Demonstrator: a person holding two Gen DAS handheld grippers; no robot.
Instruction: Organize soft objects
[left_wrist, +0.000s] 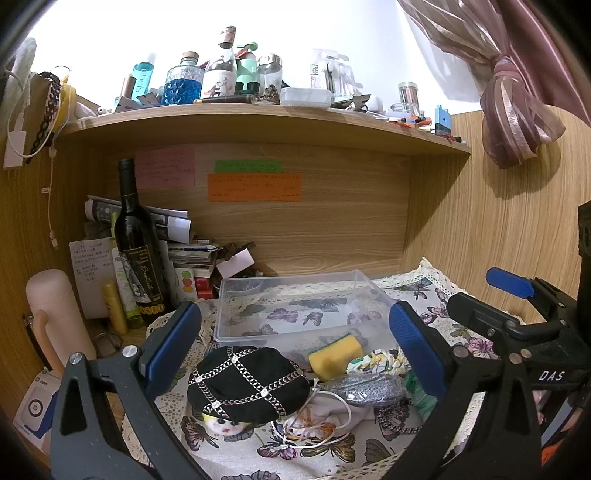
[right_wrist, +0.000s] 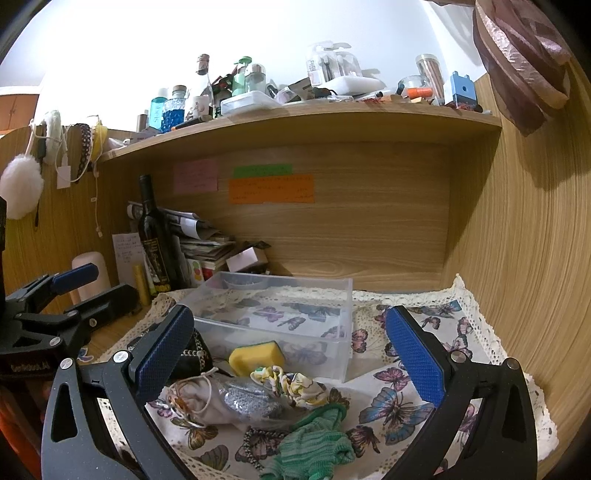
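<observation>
A heap of soft things lies on the butterfly cloth (right_wrist: 399, 406) in front of an empty clear plastic box (left_wrist: 295, 306) (right_wrist: 280, 314). It holds a black cap with silver chains (left_wrist: 247, 380), a yellow sponge (left_wrist: 334, 354) (right_wrist: 256, 357), a silver glitter pouch (left_wrist: 364, 387) (right_wrist: 251, 400), a white drawstring bag (right_wrist: 195, 400), a floral scrunchie (right_wrist: 295, 384) and a green knit piece (right_wrist: 314, 439). My left gripper (left_wrist: 295, 350) is open above the cap and sponge. My right gripper (right_wrist: 291, 358) is open above the pouch and scrunchie. Neither holds anything.
A dark wine bottle (left_wrist: 136, 243), a pink flask (left_wrist: 55, 317), tubes and stacked papers (left_wrist: 184, 243) crowd the desk's left side. A cluttered wooden shelf (left_wrist: 258, 125) hangs overhead. A wood panel wall (right_wrist: 517, 258) bounds the right; a pink curtain (left_wrist: 517, 110) hangs there.
</observation>
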